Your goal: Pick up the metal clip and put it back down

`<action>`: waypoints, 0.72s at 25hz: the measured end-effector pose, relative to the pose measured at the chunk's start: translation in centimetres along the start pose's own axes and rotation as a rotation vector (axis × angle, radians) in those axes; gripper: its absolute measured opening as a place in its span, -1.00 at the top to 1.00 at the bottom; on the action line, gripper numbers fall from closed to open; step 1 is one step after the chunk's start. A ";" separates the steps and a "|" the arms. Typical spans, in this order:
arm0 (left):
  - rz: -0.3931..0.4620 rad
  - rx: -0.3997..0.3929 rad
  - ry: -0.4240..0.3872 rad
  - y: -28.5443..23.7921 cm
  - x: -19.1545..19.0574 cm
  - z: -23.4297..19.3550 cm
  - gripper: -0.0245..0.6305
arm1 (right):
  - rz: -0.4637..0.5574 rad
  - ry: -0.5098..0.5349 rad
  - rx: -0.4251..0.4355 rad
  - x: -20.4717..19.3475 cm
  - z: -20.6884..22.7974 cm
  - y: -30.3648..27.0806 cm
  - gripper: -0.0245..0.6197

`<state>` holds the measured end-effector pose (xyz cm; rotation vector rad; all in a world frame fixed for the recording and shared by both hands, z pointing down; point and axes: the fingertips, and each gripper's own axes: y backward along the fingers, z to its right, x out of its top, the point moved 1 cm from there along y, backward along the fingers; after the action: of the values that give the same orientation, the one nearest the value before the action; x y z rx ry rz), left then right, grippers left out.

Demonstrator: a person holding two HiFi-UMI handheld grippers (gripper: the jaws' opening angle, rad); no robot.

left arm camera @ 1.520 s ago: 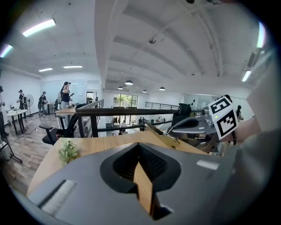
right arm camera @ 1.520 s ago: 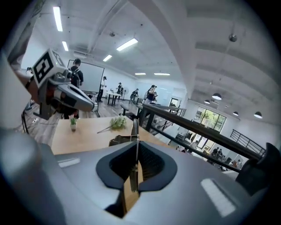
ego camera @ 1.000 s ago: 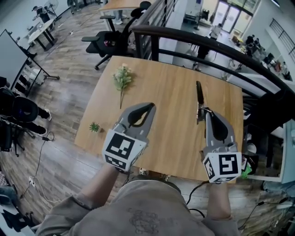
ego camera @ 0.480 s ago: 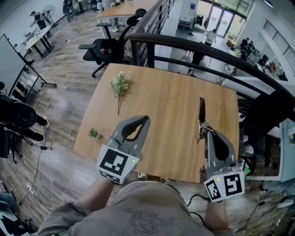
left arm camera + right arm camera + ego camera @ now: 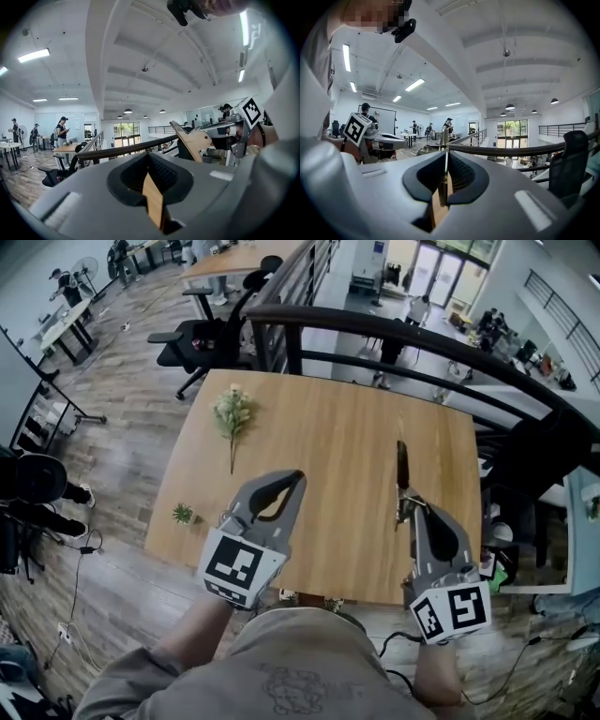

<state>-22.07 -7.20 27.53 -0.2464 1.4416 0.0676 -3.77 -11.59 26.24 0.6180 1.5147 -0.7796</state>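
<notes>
The metal clip (image 5: 401, 470) is a long, thin, dark piece lying along the right side of the wooden table (image 5: 328, 427). My right gripper (image 5: 412, 505) is shut on its near end, and the clip sticks out forward past the fingertips. In the right gripper view the clip (image 5: 444, 140) shows as a narrow metal strip pinched between the pads of the right gripper (image 5: 446, 152). I cannot tell whether its far end touches the table. My left gripper (image 5: 298, 474) hovers over the table's near middle, shut with nothing in it; in its own view the left gripper (image 5: 149, 154) has its jaws together.
A flower sprig (image 5: 231, 416) lies at the table's far left, and a small green tuft (image 5: 183, 514) sits near the front left corner. A black railing (image 5: 394, 324) runs behind the table. An office chair (image 5: 187, 338) stands beyond it at the left.
My right gripper has drawn back toward the table's near edge and rolled a little, carrying the clip with it. The left gripper has shifted slightly and stays shut.
</notes>
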 end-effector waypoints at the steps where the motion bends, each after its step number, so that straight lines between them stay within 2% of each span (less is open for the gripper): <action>1: 0.000 -0.008 -0.003 -0.5 0.0 0.1 0.92 | -0.009 0.003 -0.014 -0.3 0.5 0.1 0.88; 7: -0.007 -0.103 -0.007 -4.1 -0.8 2.9 0.92 | -0.138 0.076 -0.128 -4.7 4.8 0.3 0.88; 18: -0.100 -0.328 0.011 -12.3 -5.3 10.9 0.92 | -0.438 0.111 -0.351 -16.2 13.5 4.3 0.88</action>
<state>-9.82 -16.37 35.52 -0.5876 1.4226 0.2227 9.57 -18.39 41.68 0.0650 1.8665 -0.7866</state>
